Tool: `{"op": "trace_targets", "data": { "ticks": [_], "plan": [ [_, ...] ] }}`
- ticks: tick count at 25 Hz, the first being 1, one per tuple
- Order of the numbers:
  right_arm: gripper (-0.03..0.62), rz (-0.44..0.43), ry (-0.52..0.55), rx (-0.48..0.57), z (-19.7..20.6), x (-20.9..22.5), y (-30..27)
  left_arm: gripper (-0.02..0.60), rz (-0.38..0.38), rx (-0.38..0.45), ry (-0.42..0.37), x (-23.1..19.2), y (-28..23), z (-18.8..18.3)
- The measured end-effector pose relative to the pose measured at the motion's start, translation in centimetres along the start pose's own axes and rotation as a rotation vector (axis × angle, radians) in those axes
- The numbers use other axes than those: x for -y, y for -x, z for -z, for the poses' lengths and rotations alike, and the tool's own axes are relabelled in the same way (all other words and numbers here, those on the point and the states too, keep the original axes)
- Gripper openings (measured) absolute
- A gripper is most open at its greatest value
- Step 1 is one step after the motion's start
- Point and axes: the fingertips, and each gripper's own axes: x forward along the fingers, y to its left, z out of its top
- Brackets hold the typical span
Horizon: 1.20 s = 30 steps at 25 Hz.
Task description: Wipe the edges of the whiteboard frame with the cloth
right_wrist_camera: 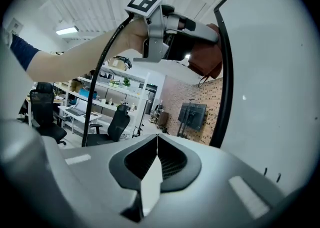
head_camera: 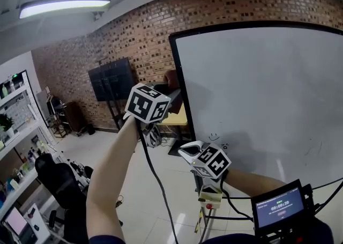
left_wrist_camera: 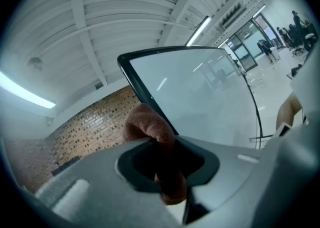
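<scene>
Evidently soft and light, the cloth (left_wrist_camera: 149, 126) bunches where the left gripper (left_wrist_camera: 165, 166) clenches its fold, near the frame (left_wrist_camera: 138, 84); the right gripper (right_wrist_camera: 156, 164) is closed on nothing.

A reddish-brown cloth (left_wrist_camera: 150, 124), bunched into a soft rounded fold, is pinched between the jaws of the left gripper (left_wrist_camera: 162, 164). It is laid against the left upright edge of the whiteboard frame (head_camera: 178, 84), on the upper part of that edge, below the top left corner. The frame is seen as a thin black border standing upright around a white board, on which a few faint marks are left low down.
</scene>
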Motion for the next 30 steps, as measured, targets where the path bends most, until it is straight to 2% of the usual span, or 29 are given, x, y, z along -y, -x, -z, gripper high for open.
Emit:
{"op": "trace_targets", "data": {
  "ticks": [4,7,9,14,18,21,24,27,30],
  "plan": [
    [0.011,-0.012,0.019,0.024,-1.3,-0.3,-0.9,0.074,-0.016,0.032,-0.012,-1.5,0.8,-2.1],
    [0.011,-0.017,0.025,0.039,-2.1,-0.4,-1.6,0.074,-0.020,0.059,0.018,-2.9,0.9,-3.4],
    [0.011,-0.018,0.024,0.051,-2.5,-0.3,-1.8,0.074,-0.014,0.075,0.061,-3.8,0.7,-4.1],
    [0.011,-0.008,0.024,0.087,-4.0,-0.3,-1.3,0.074,0.000,0.147,0.231,-5.7,0.5,-6.4],
    [0.011,0.009,0.028,0.102,-4.5,0.3,-1.1,0.074,-0.018,0.192,0.245,-7.3,1.1,-8.4],
    [0.011,0.023,0.021,0.130,-4.9,-0.2,-0.4,0.074,-0.030,0.186,0.184,-7.9,1.7,-9.4],
    [0.011,0.033,0.011,0.149,-4.8,-1.0,0.3,0.074,-0.058,0.157,0.063,-8.6,2.0,-10.3],
    [0.011,0.040,0.000,0.147,-4.1,-1.4,1.1,0.074,-0.111,0.133,-0.101,-9.9,2.1,-11.6],
    [0.011,0.044,-0.032,0.130,-2.6,-1.8,1.9,0.074,-0.121,0.098,-0.317,-10.2,1.5,-12.5]
  ]
}}
